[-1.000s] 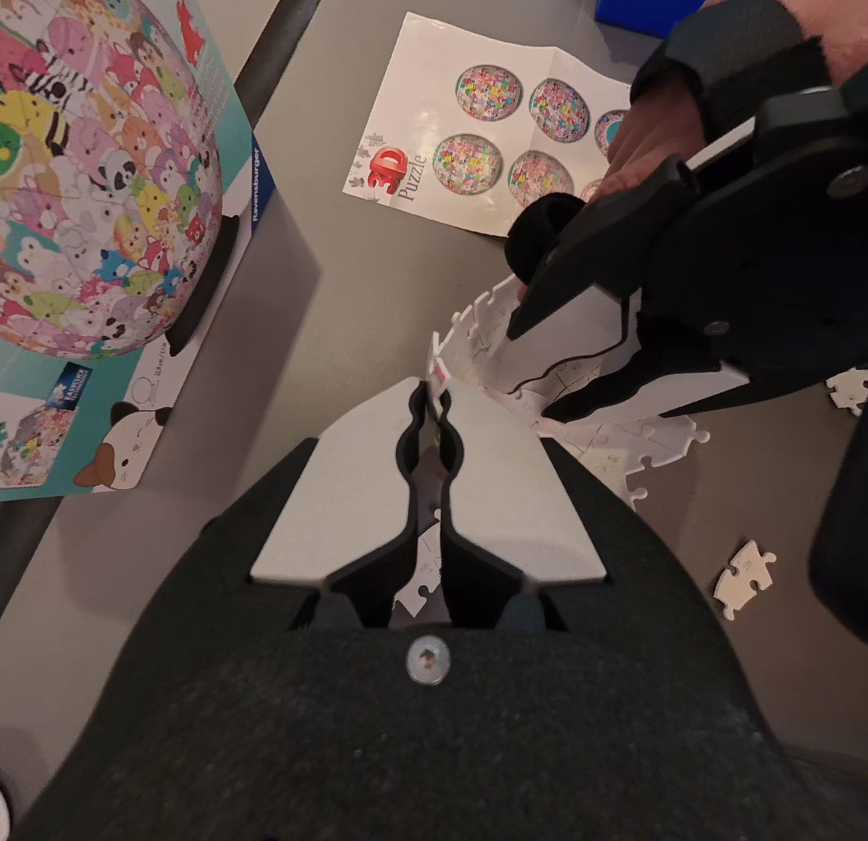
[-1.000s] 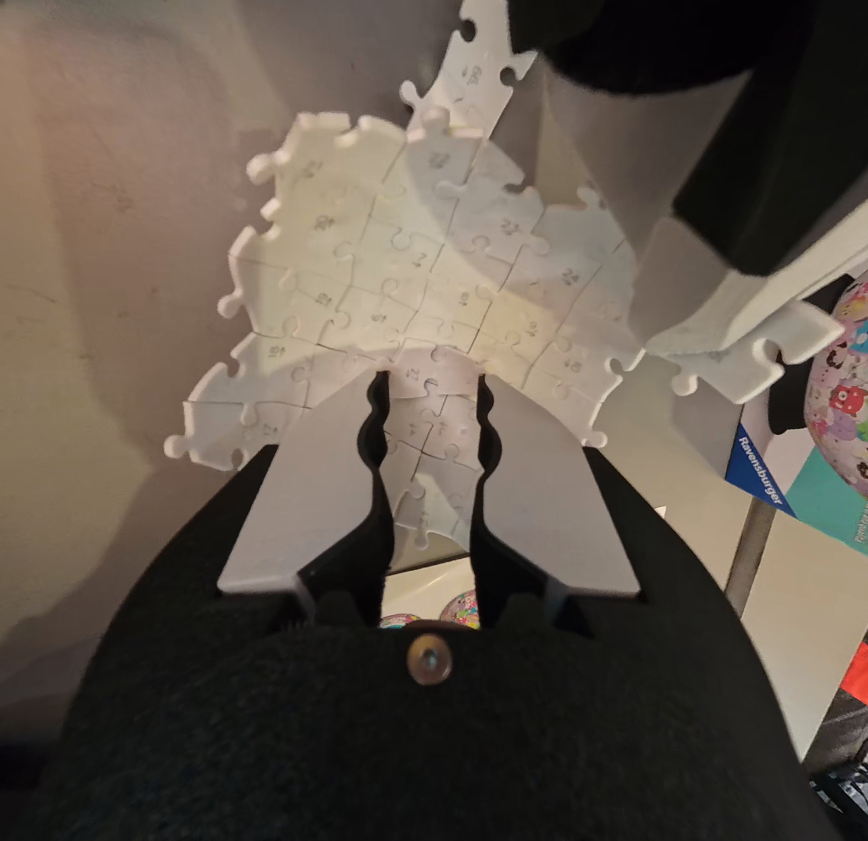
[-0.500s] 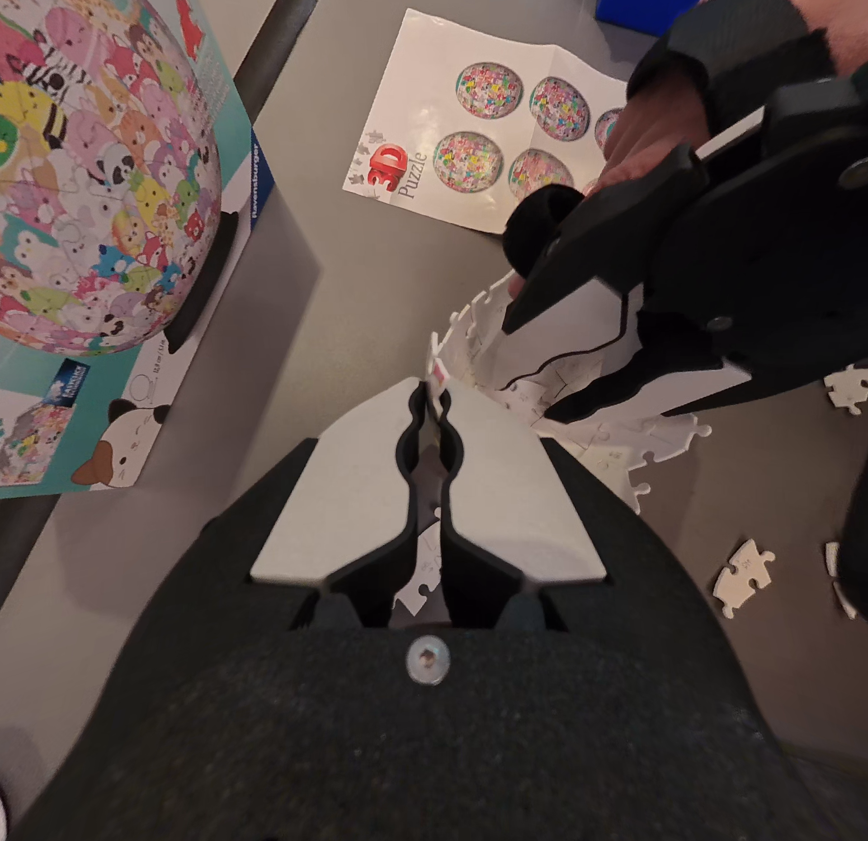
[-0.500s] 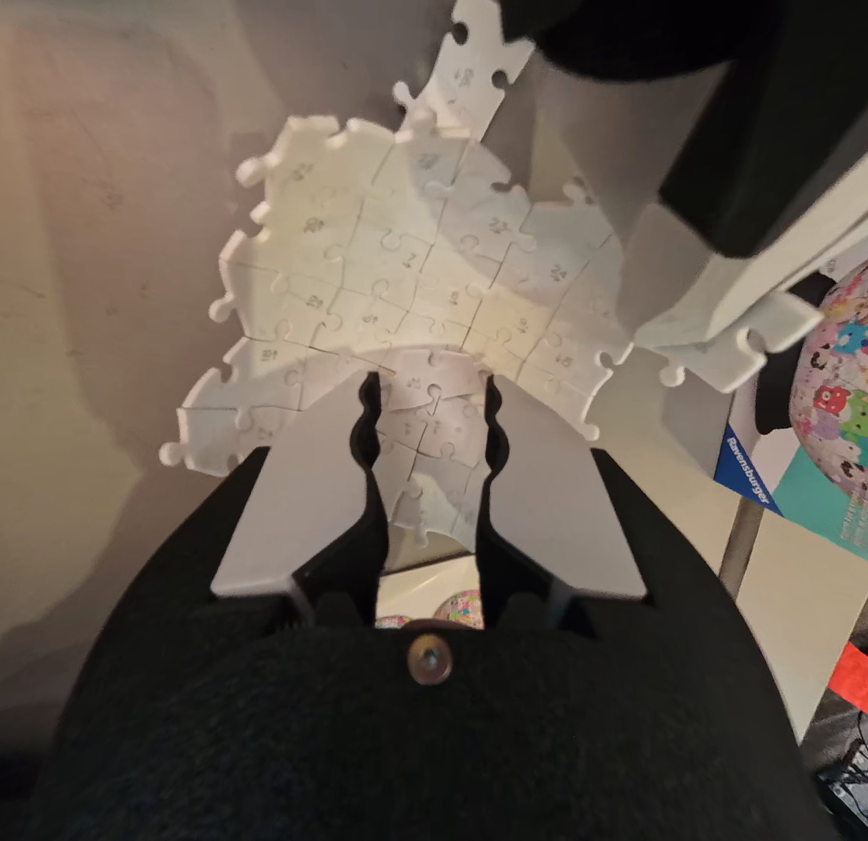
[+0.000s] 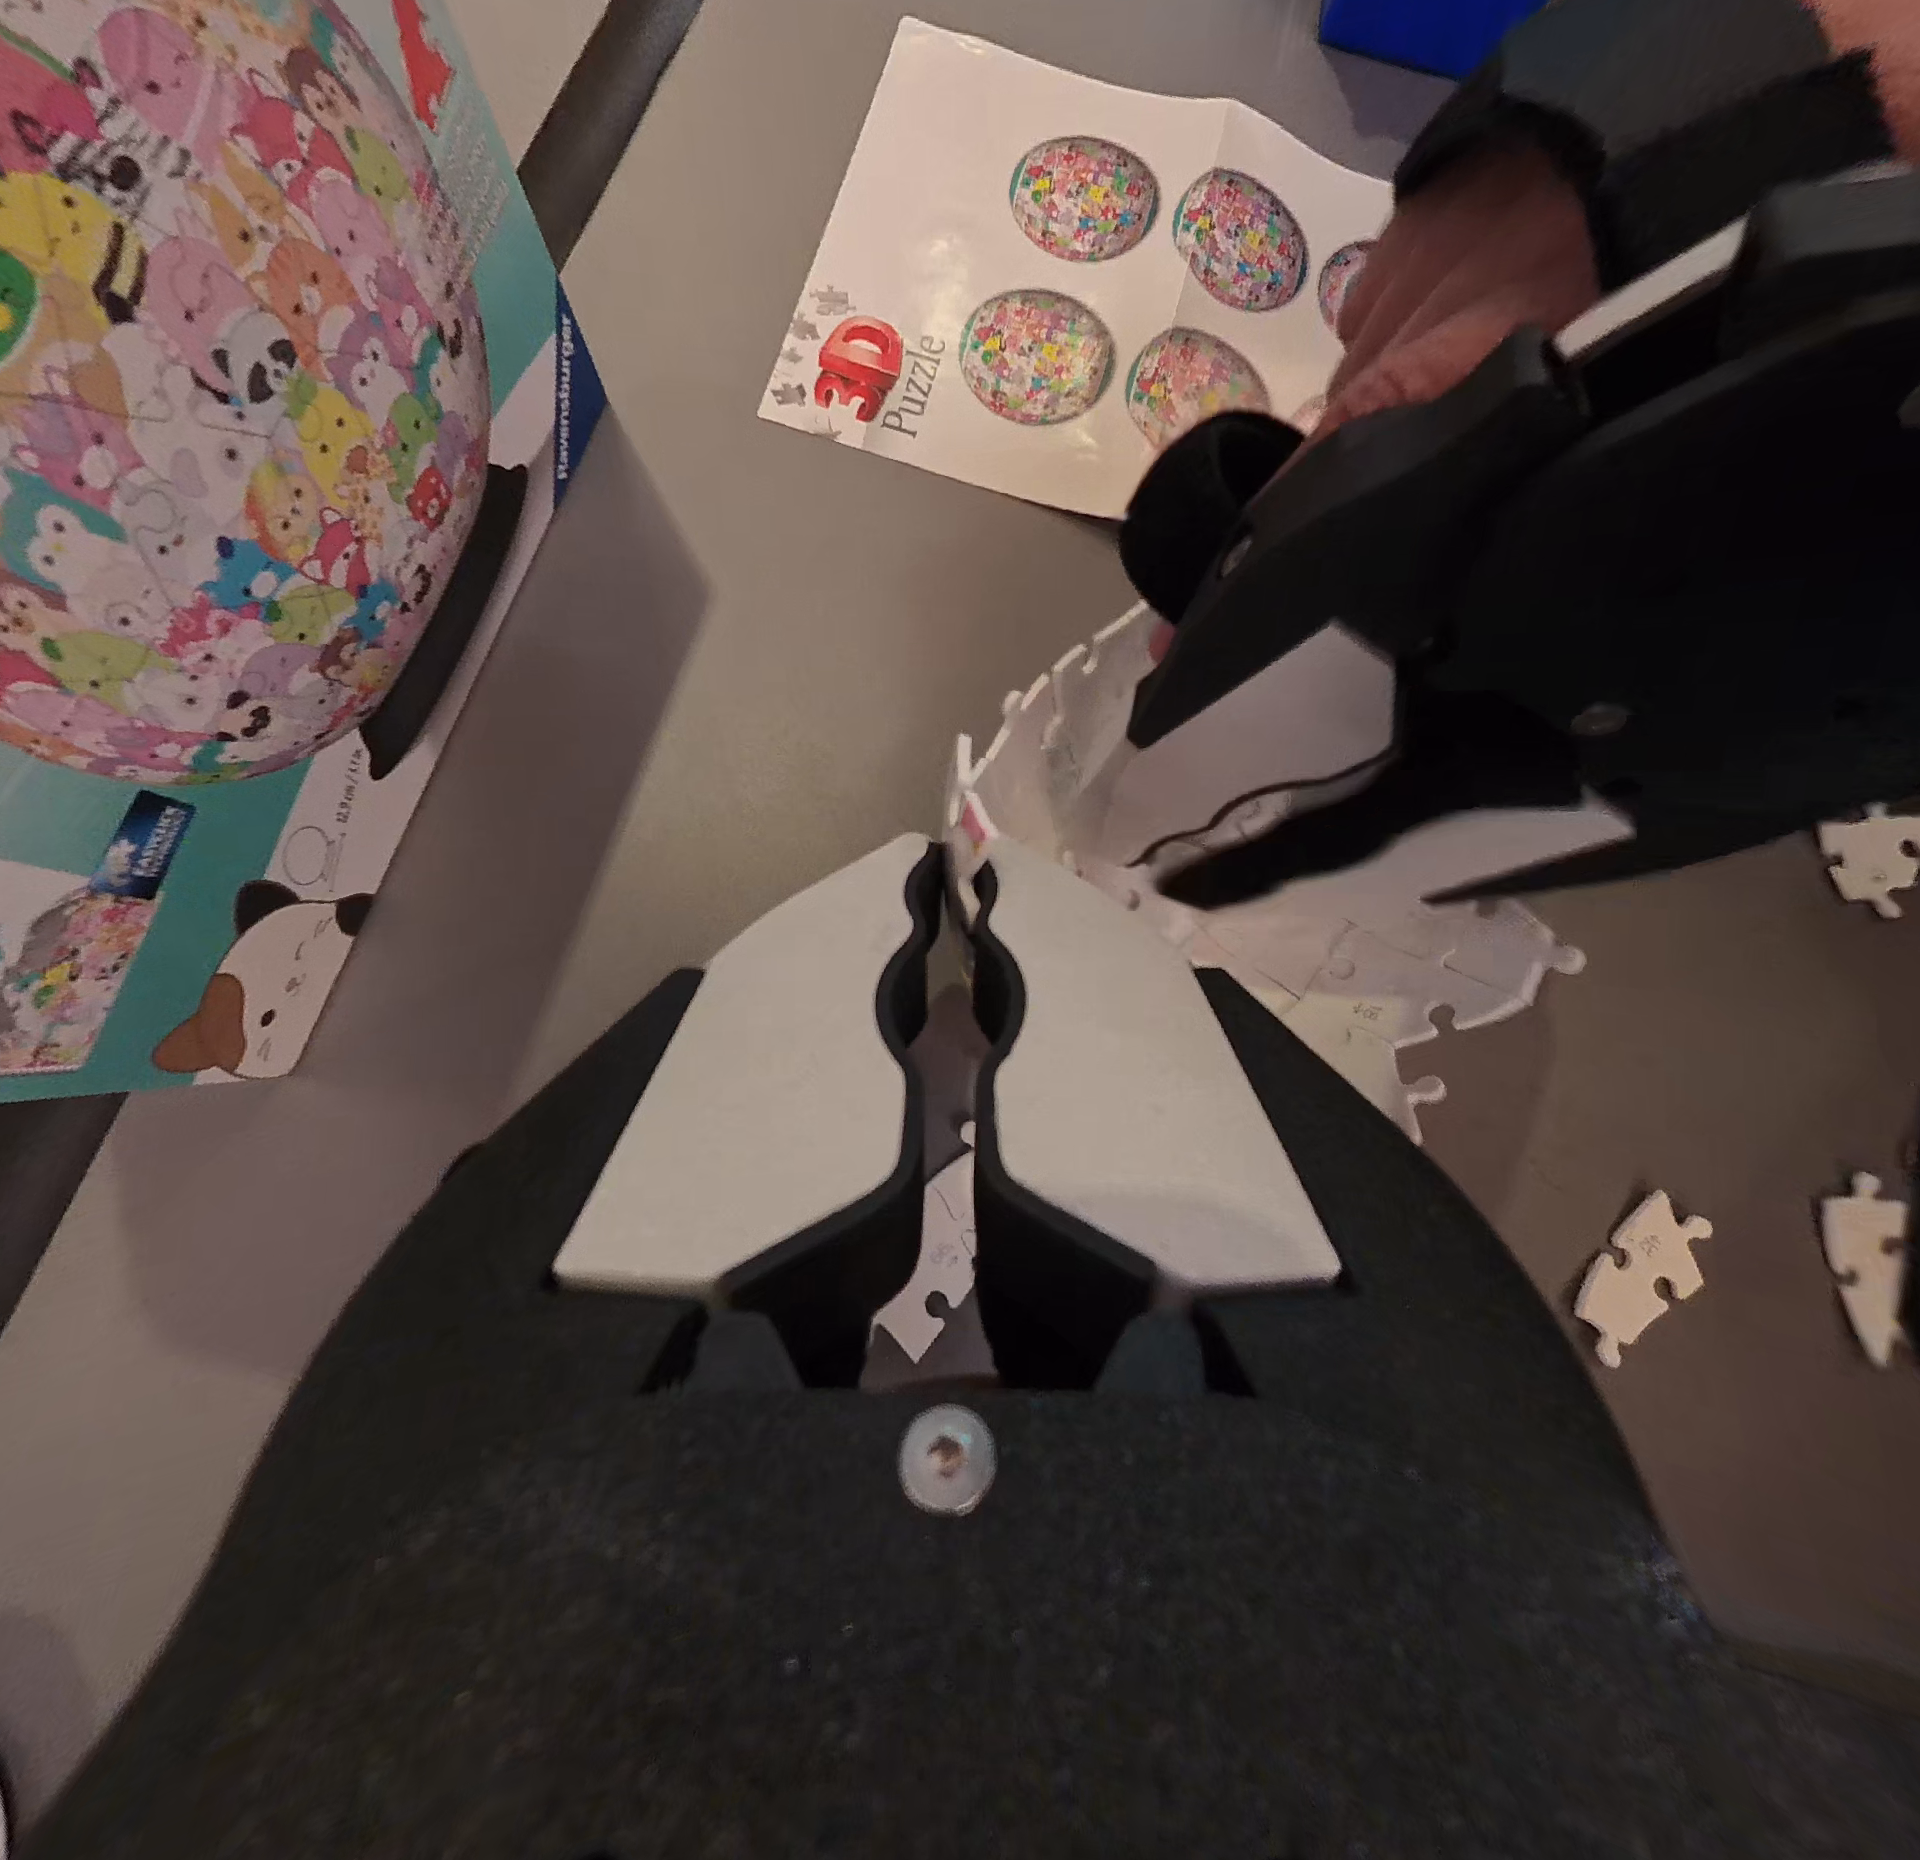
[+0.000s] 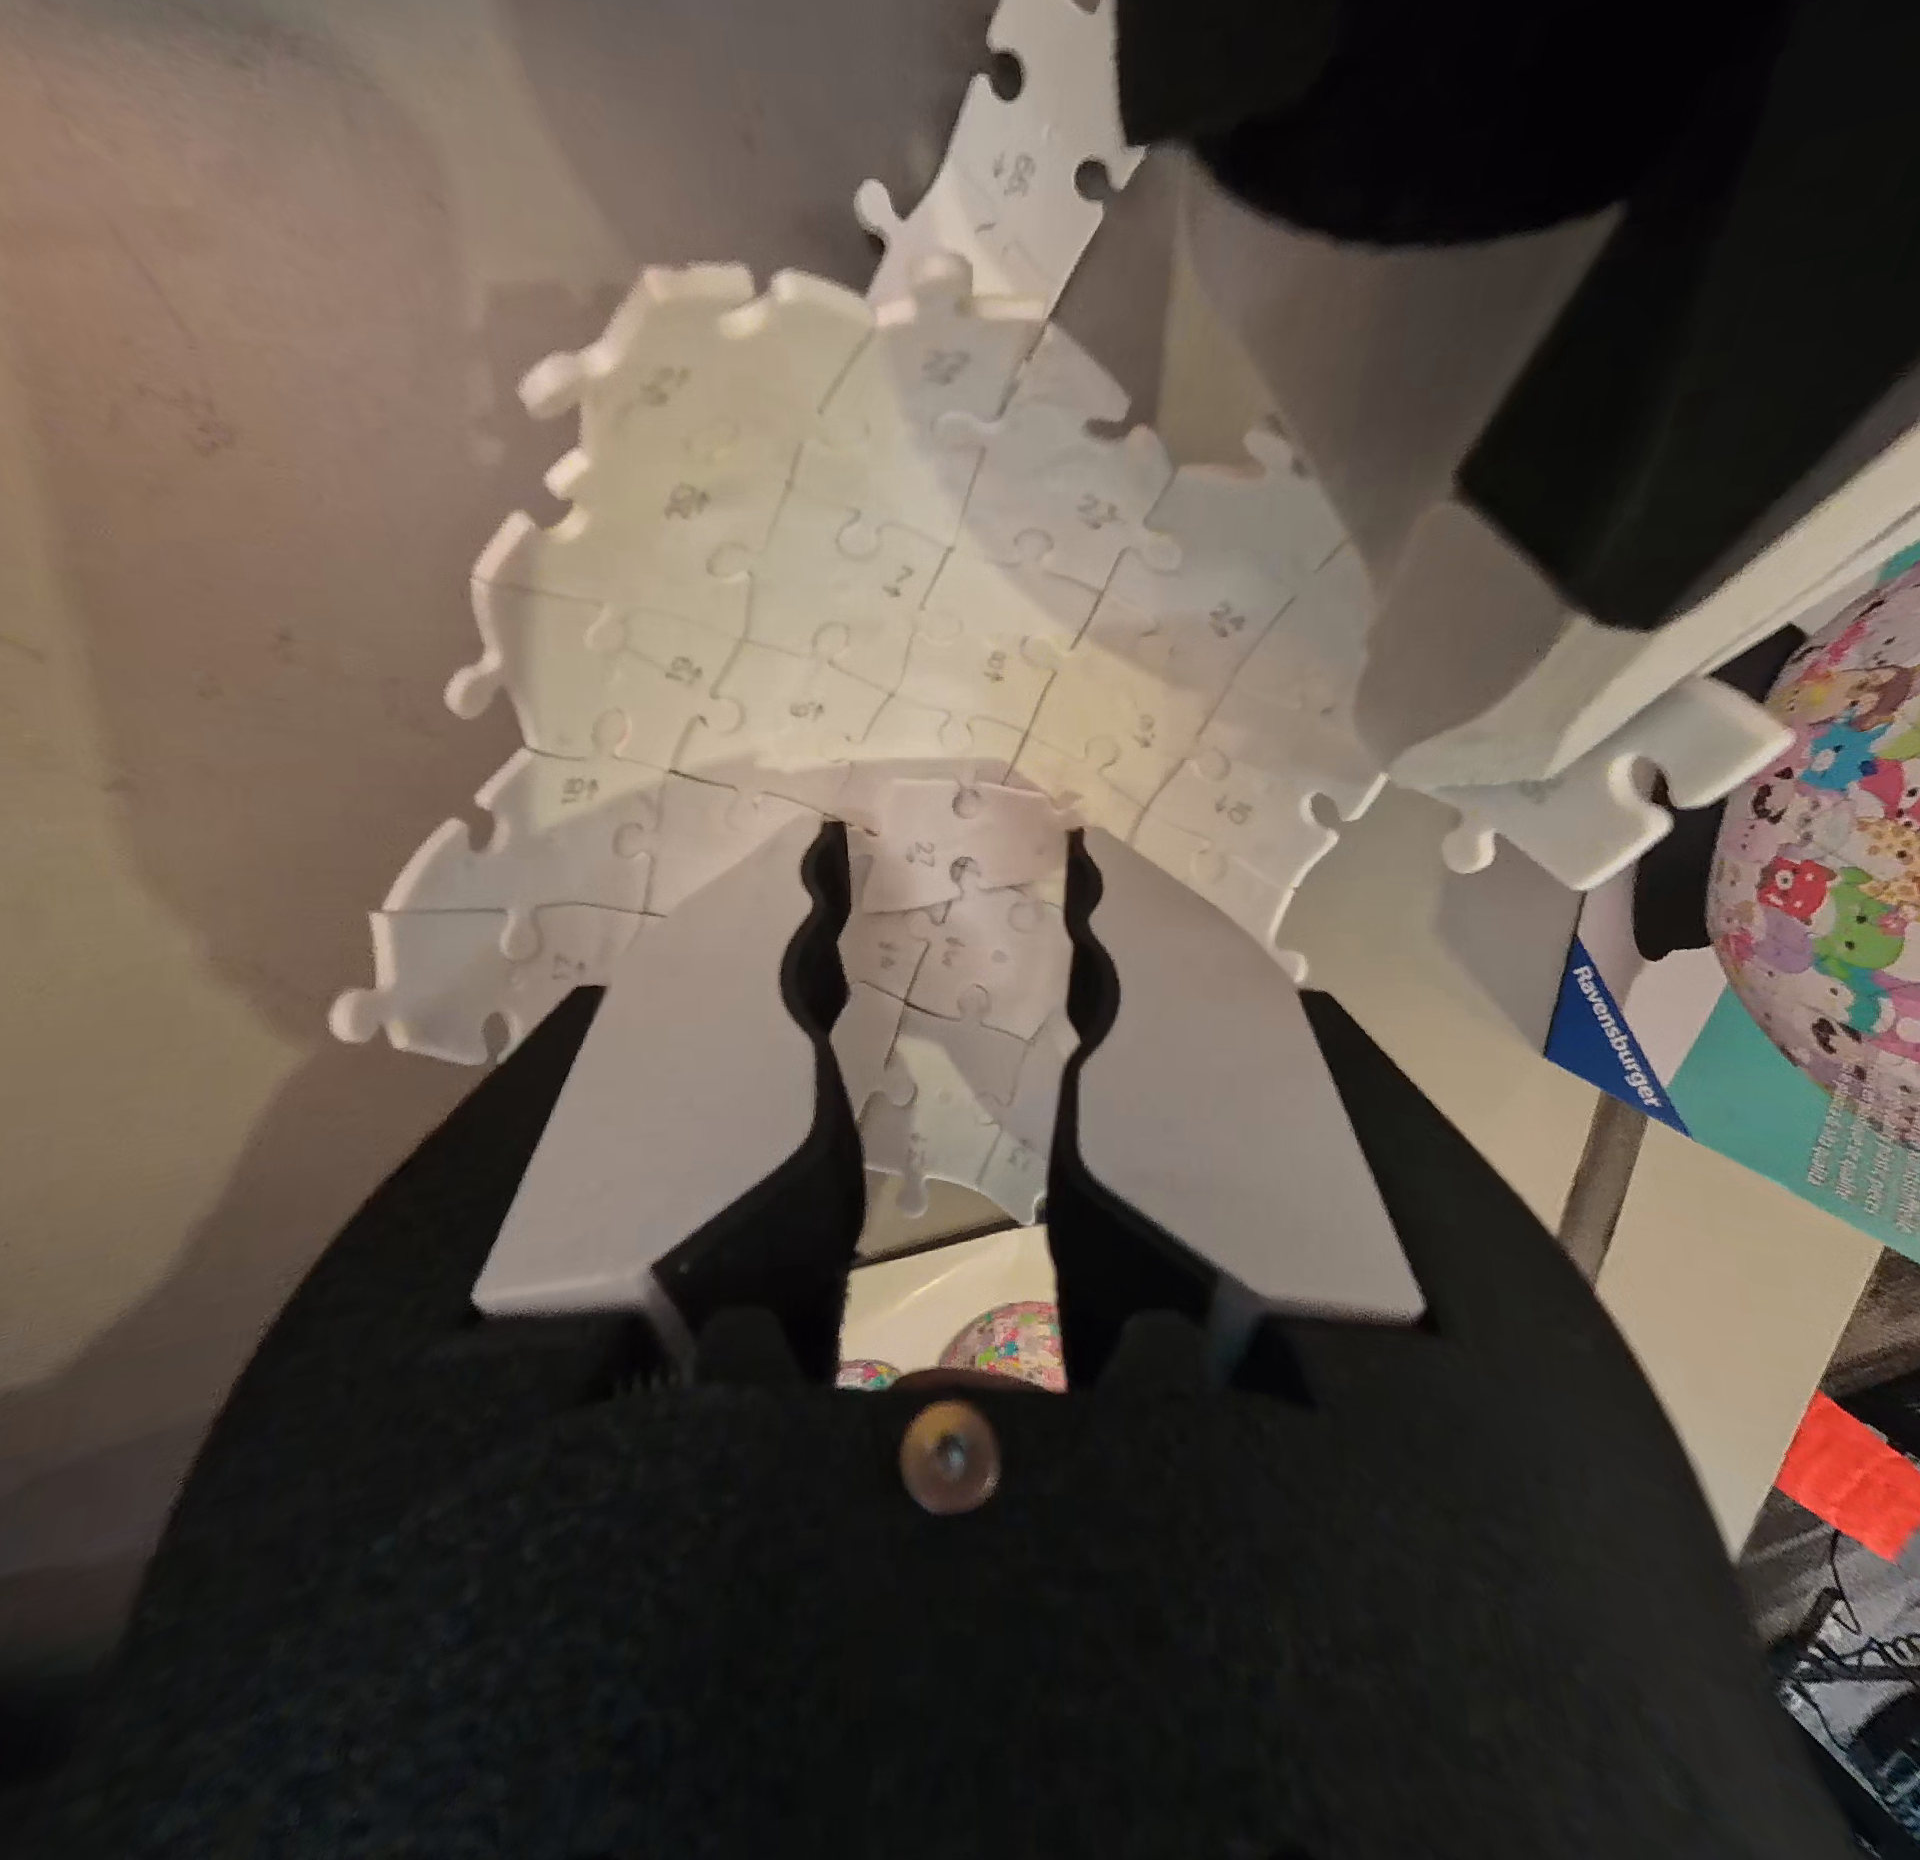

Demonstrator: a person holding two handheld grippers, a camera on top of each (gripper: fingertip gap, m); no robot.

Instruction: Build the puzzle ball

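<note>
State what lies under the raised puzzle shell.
Under the puzzle shell only grey table shows; the left gripper pinches its edge. The ground beneath its middle is covered.

Count time: one joined-up curved puzzle shell (image 6: pixel 935 605), white side up. Three loose pieces (image 5: pixel 1642 1270) lay on the right of the table. One puzzle box (image 5: pixel 208 460) far left, one instruction sheet (image 5: pixel 1039 304), two grippers (image 5: pixel 961 865).

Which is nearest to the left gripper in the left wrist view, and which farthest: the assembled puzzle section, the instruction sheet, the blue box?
1. Assembled puzzle section: at the left gripper tips.
2. Instruction sheet: beyond, upper centre.
3. Blue box: top right corner.
</note>
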